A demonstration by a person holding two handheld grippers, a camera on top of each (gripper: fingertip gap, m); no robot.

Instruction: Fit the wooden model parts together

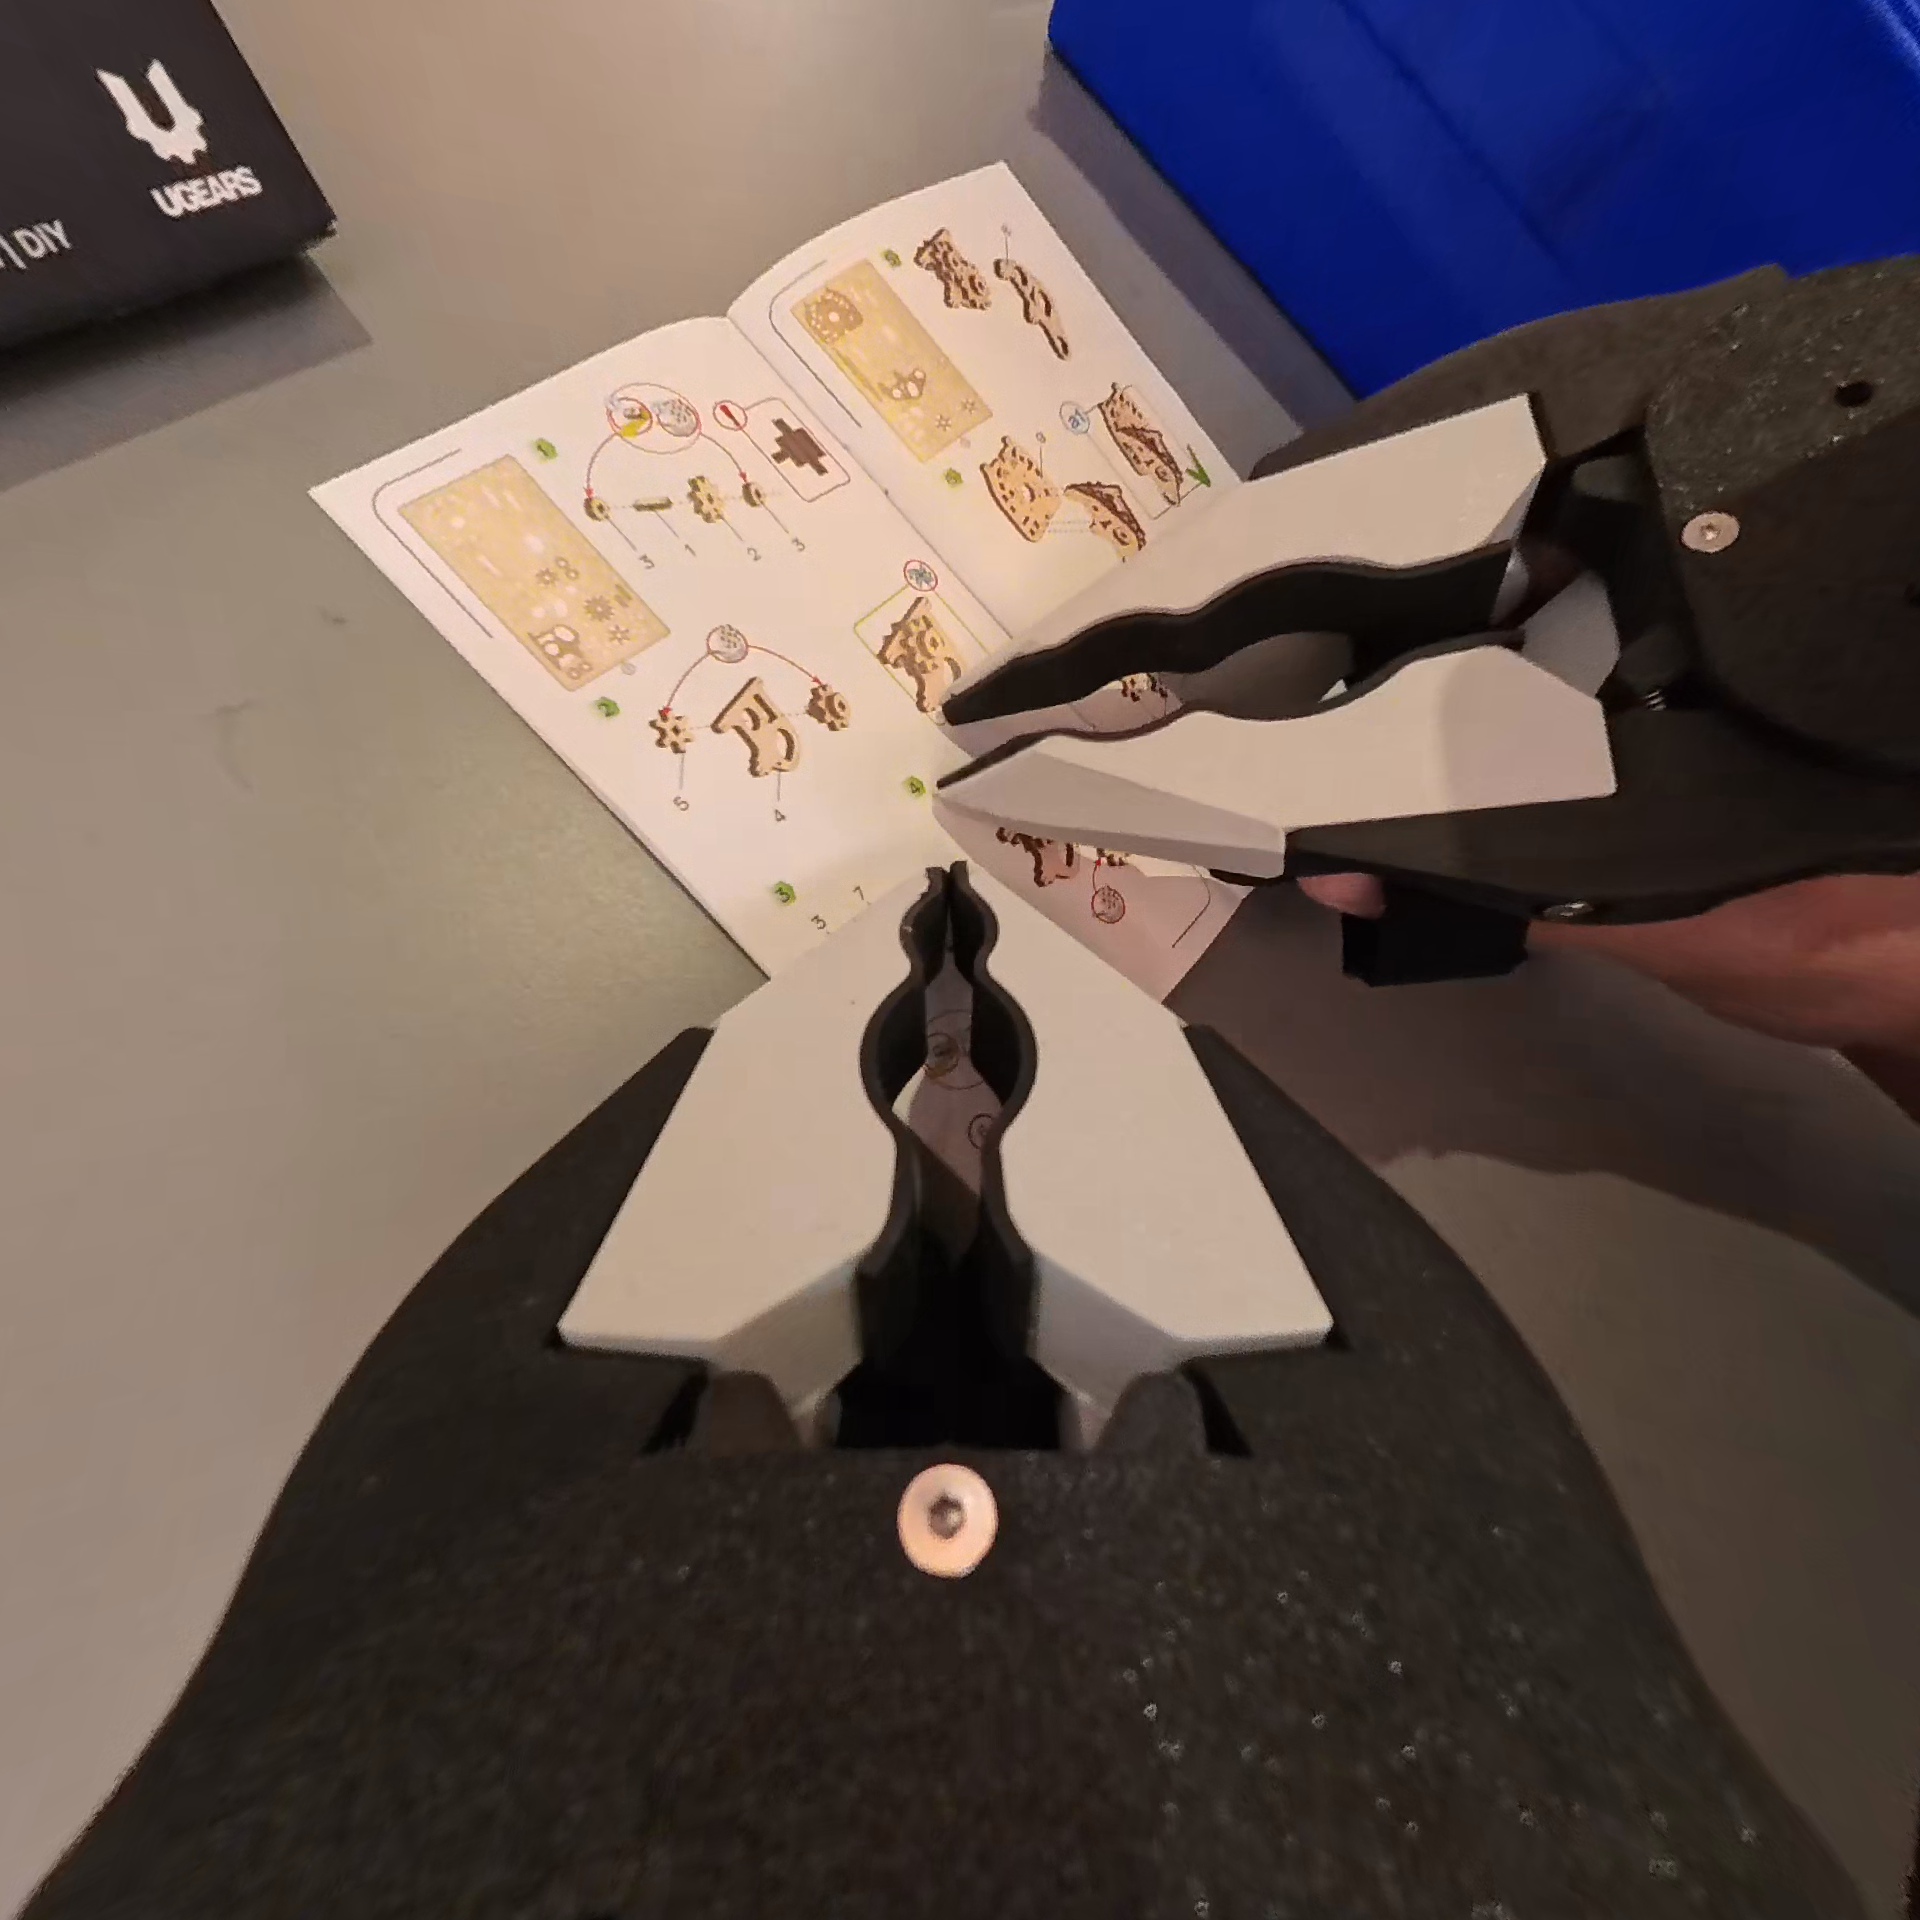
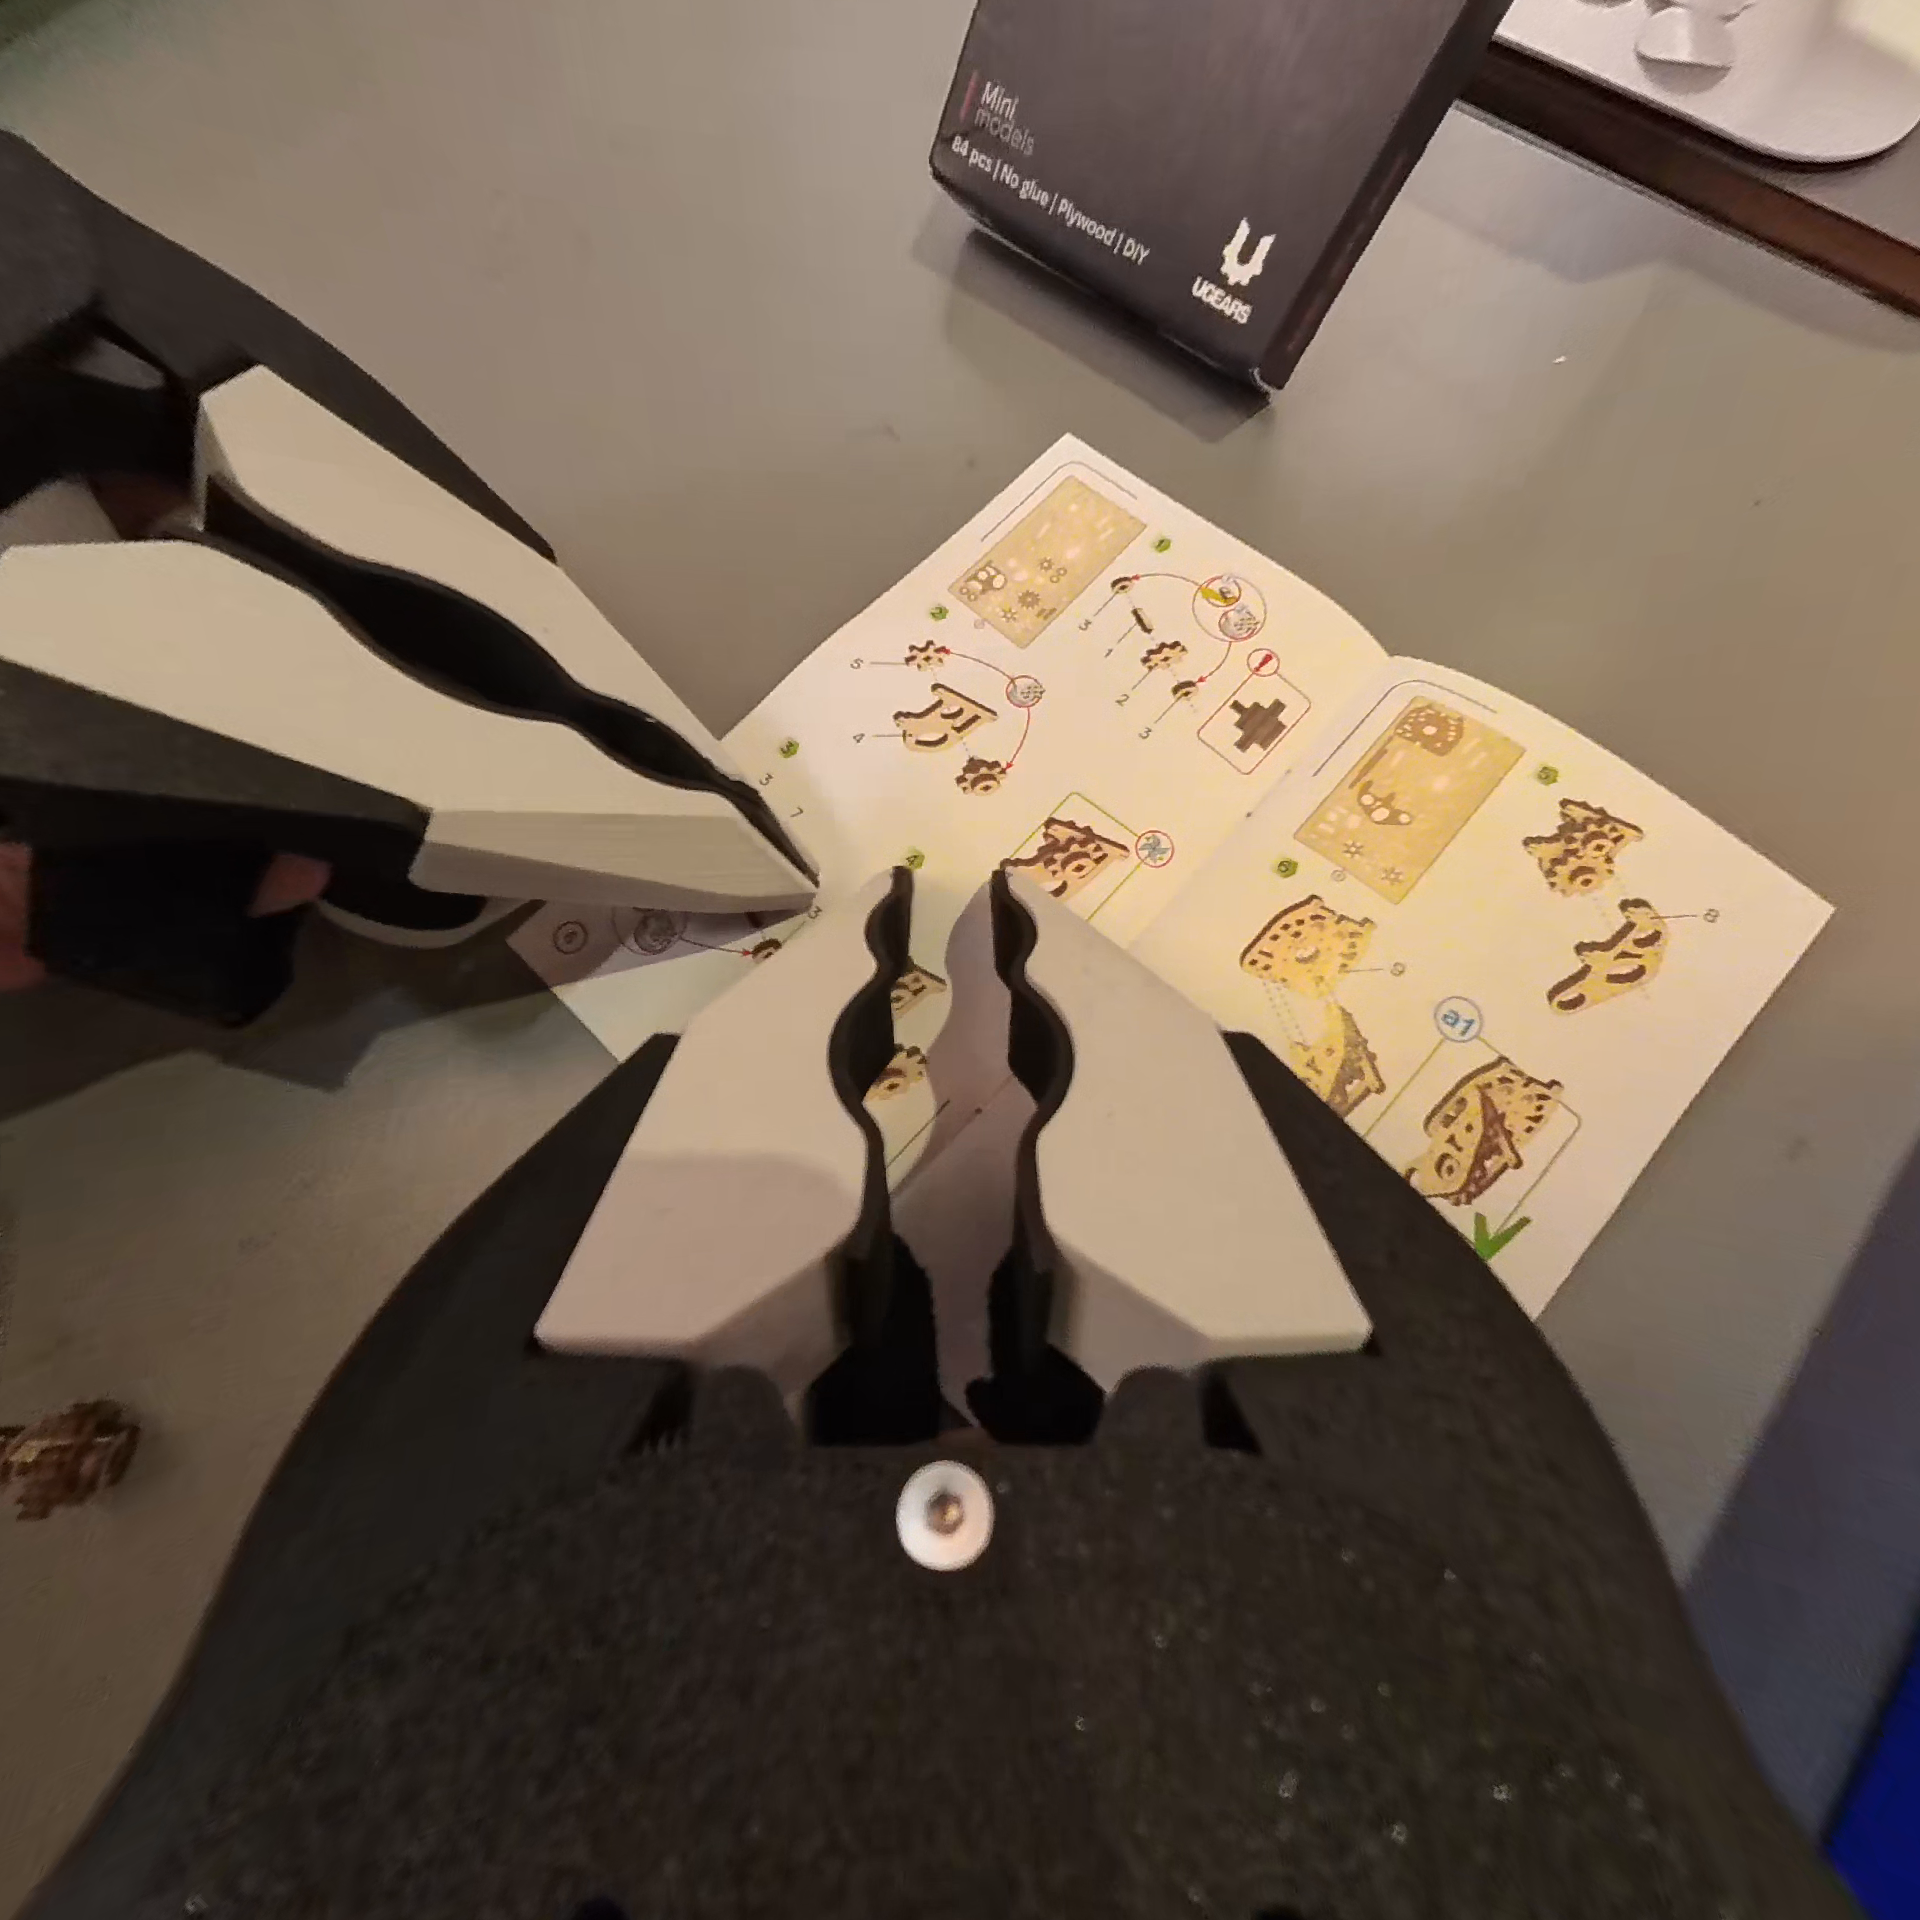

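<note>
An open instruction booklet [image 1: 665, 582] lies flat on the grey table; it also shows in the right wrist view [image 2: 1455, 831]. Both grippers hover over its near edge, tips almost meeting. My left gripper [image 1: 948, 883] is shut with nothing between its fingers; it enters the right wrist view [image 2: 795, 857] from the left. My right gripper [image 2: 951, 881] is slightly open and empty; it enters the left wrist view [image 1: 943, 750] from the right, held by a hand [image 1: 1662, 997]. A small brown wooden model part [image 2: 68, 1455] lies on the table at the lower left of the right wrist view.
A black kit box [image 1: 125, 156] stands beyond the booklet, also in the right wrist view [image 2: 1195, 177]. A blue bin [image 1: 1507, 156] sits at the far right. A white rounded base [image 2: 1714, 73] stands behind the box. The grippers are tip to tip, or close to it. Left tips and right tips are each some 30 cm from the white rounded base [image 2: 1714, 73].
</note>
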